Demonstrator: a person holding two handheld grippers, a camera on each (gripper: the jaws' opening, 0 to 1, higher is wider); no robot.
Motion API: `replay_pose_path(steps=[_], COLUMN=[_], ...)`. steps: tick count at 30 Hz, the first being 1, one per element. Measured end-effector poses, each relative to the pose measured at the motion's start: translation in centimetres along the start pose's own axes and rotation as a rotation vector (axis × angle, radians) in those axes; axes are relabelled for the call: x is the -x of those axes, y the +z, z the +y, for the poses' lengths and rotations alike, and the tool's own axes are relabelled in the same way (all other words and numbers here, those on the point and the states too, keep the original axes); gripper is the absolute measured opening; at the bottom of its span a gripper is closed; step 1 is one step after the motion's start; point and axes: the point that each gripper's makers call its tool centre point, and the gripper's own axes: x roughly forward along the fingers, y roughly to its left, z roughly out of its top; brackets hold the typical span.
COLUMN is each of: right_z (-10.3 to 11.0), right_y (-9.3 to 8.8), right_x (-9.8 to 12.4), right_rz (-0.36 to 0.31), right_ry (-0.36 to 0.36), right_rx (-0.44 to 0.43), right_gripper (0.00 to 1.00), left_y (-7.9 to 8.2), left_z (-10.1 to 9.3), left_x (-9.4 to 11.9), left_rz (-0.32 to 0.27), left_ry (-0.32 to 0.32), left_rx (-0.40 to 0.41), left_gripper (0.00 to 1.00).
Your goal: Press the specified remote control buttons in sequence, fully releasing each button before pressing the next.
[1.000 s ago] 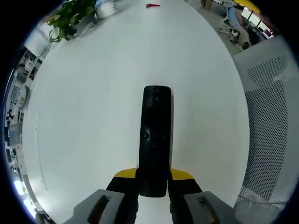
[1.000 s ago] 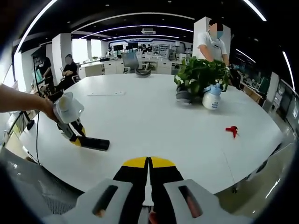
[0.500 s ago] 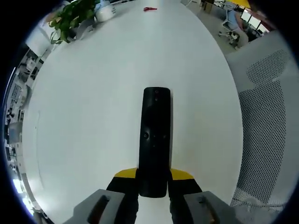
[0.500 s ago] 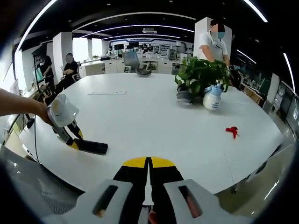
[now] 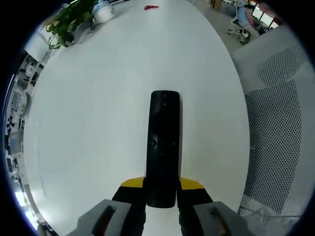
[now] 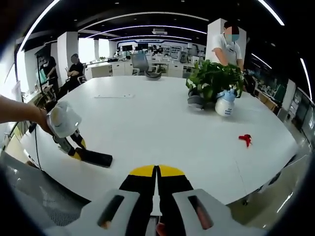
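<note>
A long black remote control (image 5: 163, 147) runs straight up the middle of the left gripper view, its near end clamped between the jaws of my left gripper (image 5: 162, 191). Small round buttons show at its middle and near its far tip. In the right gripper view the same remote (image 6: 94, 157) lies low over the white table (image 6: 162, 128) at the left, held by the left gripper (image 6: 75, 153) in a person's hand (image 6: 42, 120). My right gripper (image 6: 156, 179) hovers at the near table edge, jaws pressed together with nothing between them.
A potted green plant (image 6: 212, 81) and a white spray bottle (image 6: 225, 104) stand at the far right of the table. A small red object (image 6: 244, 139) lies near the right edge. A perforated grey chair back (image 5: 275, 123) stands beside the table. People stand or sit beyond.
The left gripper with the remote has shifted slightly lower and to the left over the table. The right gripper stays where it was, still shut.
</note>
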Motion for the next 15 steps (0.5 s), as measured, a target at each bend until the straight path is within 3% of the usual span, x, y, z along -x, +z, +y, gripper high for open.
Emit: replay_pose_path(steps=[15], right_z=[0.1], right_y=[-0.1], right_x=[-0.1], right_rz=[0.004], right_ry=[0.001], right_rx=[0.017], right_gripper=[0.00], left_y=[-0.2], left_z=[-2.4], left_x=[0.1], left_rz=[0.000], left_ry=[-0.003], left_rx=[-0.008], left_gripper=[0.23])
